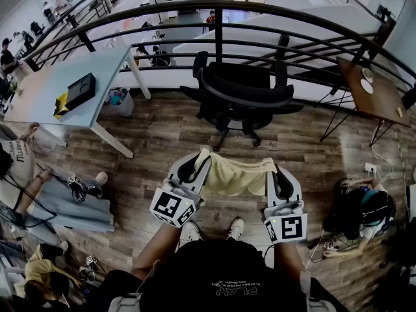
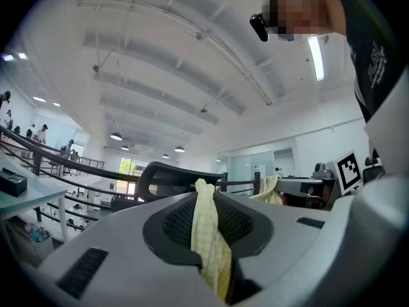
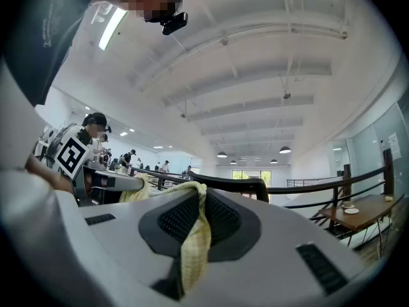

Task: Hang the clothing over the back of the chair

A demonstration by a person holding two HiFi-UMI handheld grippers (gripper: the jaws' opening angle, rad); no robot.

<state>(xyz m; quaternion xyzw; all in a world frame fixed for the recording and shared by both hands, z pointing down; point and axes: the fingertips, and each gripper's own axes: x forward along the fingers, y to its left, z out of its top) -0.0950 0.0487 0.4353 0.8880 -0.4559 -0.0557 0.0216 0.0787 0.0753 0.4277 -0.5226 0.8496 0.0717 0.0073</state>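
over wood floor, clothing pinched in left gripper, right gripper

Looks like an open-plan office on a mezzanine: black swivel chair, curved black railing, pale bench, wood-plank floor, people working beyond the railing, pendant lamps overhead.

Wood-plank floor with a chair and two tables

A black office chair stood on the planks at the middle. A pale blue table at the left carried a black box with a yellow item beside it. A bin sat under that table. A brown table at the right bore white dishes, and a dark bag lay on the floor near it.
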